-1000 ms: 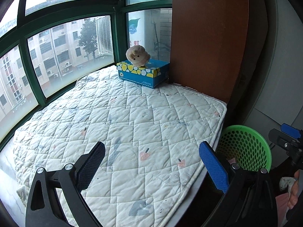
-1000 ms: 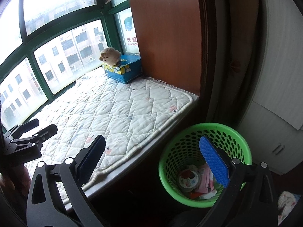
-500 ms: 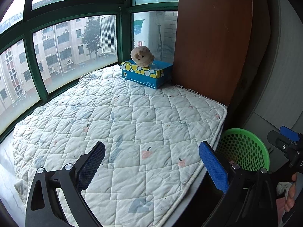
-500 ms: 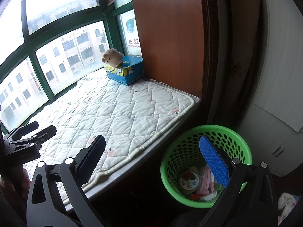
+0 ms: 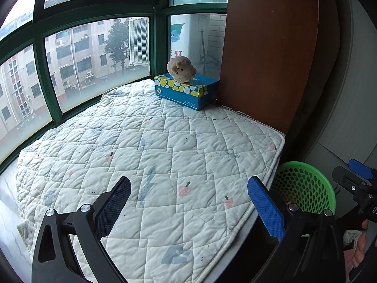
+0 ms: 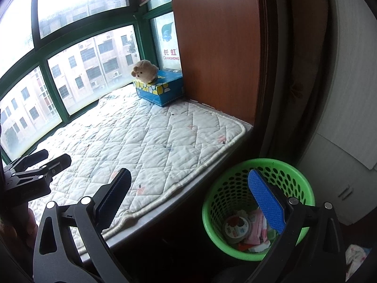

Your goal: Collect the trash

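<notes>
The green basket (image 6: 258, 210), already holding wrappers, stands on the floor off the quilted mat's (image 6: 150, 141) near right corner. The right hand-held gripper (image 6: 188, 200) hangs nearest it, the left hand-held gripper (image 5: 188, 202) over the mat; both gape wide, empty.

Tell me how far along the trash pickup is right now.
Mostly done, it seems. The green basket beside the window seat already holds wrappers and a round lid. Nothing is in hand: the left gripper and right gripper are both open and empty. The quilted mat carries only a tissue box with a plush toy, so little visible trash remains.
</notes>
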Available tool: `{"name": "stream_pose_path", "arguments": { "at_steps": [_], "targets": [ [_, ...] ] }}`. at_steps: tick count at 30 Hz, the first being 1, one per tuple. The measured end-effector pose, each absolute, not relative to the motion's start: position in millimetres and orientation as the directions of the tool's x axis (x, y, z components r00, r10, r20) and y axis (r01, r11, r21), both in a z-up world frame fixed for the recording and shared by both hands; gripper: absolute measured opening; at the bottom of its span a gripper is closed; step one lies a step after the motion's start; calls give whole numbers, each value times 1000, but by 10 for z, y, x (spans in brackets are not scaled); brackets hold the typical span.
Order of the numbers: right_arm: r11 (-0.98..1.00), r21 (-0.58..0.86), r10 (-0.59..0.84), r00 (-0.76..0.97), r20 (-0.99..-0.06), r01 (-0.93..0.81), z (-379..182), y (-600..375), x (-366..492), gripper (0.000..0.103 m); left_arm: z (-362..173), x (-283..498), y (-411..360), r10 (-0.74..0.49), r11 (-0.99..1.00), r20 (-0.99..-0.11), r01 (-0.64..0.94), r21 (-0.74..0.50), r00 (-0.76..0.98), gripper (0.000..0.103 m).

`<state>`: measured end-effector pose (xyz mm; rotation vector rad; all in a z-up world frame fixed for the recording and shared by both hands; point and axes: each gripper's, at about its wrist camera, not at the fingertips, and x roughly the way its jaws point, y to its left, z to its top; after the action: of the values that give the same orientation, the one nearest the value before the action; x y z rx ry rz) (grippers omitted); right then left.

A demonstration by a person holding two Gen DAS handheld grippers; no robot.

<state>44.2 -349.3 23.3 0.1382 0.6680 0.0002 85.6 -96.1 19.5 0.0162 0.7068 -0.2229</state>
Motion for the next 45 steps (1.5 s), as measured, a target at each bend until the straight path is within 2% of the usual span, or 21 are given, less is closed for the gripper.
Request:
{"name": "stream_pose_path", "arguments": {
  "at_steps": [45],
  "targets": [
    [992,123,61,779,-624,21,193,-3372,504,98,164,875,-955,-196,975,-649,215,-51,735,96]
  ]
}}
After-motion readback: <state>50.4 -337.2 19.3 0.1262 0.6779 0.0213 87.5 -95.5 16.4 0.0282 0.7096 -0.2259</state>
